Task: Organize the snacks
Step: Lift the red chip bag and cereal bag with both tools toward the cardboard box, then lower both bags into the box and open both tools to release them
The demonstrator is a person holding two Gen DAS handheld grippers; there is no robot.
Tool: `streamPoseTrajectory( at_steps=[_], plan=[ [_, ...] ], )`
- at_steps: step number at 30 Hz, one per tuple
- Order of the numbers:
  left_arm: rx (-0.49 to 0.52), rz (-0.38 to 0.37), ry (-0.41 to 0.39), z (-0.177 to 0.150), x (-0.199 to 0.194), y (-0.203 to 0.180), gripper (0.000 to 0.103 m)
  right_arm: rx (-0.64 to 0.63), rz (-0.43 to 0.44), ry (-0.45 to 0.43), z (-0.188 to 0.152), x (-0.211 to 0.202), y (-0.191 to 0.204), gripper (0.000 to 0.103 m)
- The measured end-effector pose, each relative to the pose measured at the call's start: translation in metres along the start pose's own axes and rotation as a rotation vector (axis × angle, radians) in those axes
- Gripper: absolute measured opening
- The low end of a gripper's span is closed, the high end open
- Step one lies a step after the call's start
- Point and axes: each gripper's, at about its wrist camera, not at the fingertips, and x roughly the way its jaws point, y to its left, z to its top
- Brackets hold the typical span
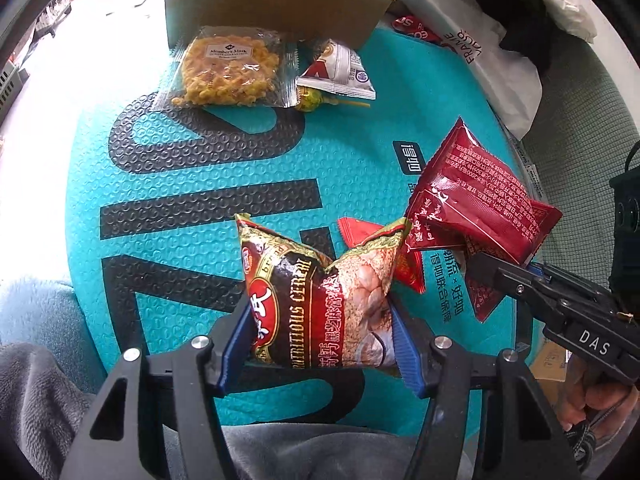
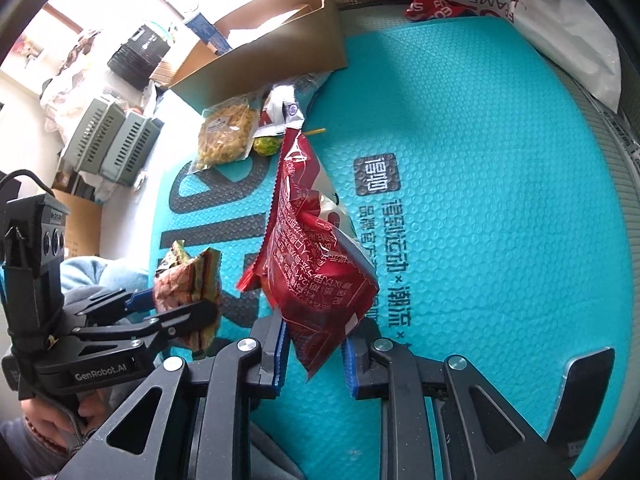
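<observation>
Left wrist view shows both grippers (image 1: pixel 320 344) (image 2: pixel 316 354) mid-pickup, clenched on the cereal bag (image 1: pixel 320 300) and red packet (image 2: pixel 316 272); next, carry them to the far box (image 1: pixel 272 4).

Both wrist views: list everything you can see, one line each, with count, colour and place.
mat: one, teal with black letters, under everything
cardboard box: one, brown, open, far edge of the mat
yellow snack bag: one, clear with yellow pieces, in front of the box
white packet: one, white and red, right of the yellow snack bag
lollipop: one, yellow-green, partly under the white packet
cereal bag: one, brown, red and gold, in the left gripper
red packet: one, dark red, in the right gripper
small red packets: red, count unclear, between the held bags
white plastic bag: one, far right
left gripper: black, blue pads, closed on the cereal bag
right gripper: black, blue pads, closed on the red packet
</observation>
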Motion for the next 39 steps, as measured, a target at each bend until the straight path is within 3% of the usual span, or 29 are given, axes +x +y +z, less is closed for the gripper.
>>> streamPoseTrajectory(
  at_steps=[9,21,33,39],
  plan=[
    [-0.047,-0.028,-0.037,-0.001,-0.029,0.017,0.061,-0.079,0.034,-0.021,0.001,-0.012,0.034,0.022],
    [-0.002,0.039,-0.186,0.024,-0.085,0.011,0.061,-0.175,0.037,-0.079,0.026,-0.030,0.066,0.022],
    [0.024,0.049,-0.357,0.076,-0.139,-0.006,0.061,-0.246,0.047,-0.221,0.077,-0.066,0.093,0.022],
    [0.006,0.028,-0.403,0.116,-0.149,-0.008,0.061,-0.267,0.034,-0.276,0.108,-0.075,0.102,0.022]
  ],
)
